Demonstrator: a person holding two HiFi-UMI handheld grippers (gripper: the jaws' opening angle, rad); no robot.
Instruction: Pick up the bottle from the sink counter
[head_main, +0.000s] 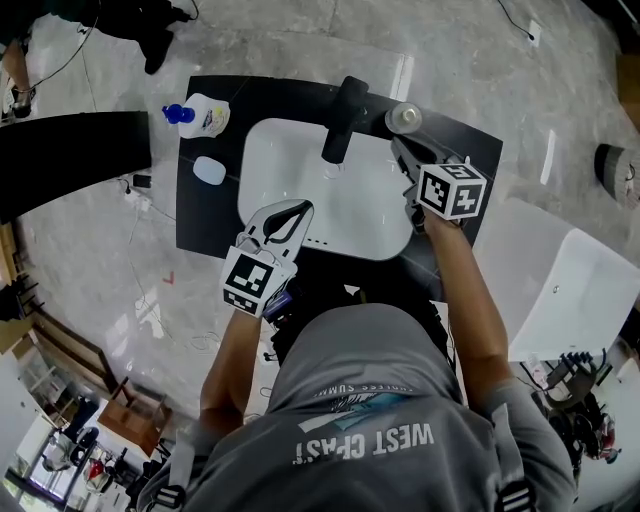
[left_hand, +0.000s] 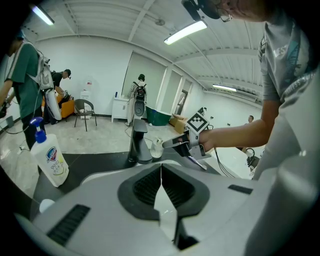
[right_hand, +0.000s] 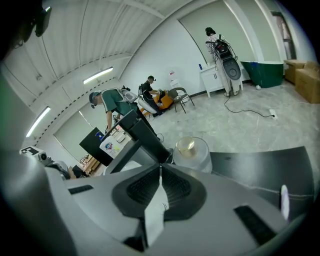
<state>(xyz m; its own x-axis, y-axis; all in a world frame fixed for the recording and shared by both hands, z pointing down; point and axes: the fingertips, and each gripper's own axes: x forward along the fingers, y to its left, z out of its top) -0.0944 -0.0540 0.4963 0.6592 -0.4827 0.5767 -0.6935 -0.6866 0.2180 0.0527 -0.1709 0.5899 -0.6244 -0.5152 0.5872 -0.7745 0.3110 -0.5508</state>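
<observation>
The person is wearing a grey short-sleeved T-shirt (head_main: 385, 395) with pale lettering; the white left gripper (head_main: 300, 209) and right gripper (head_main: 400, 146) are each carrying a black-and-white marker cube (head_main: 452, 190).

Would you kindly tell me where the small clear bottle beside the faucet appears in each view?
Head view: small clear bottle upper centre-right, right of the faucet.
Left gripper view: centre, right of the faucet.
Right gripper view: centre, right of the faucet.
Shared landmark: the faucet.

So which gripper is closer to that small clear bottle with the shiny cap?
Right. The right gripper points at the small clear bottle from just short of it; the left gripper hangs over the white basin's near edge.
</observation>
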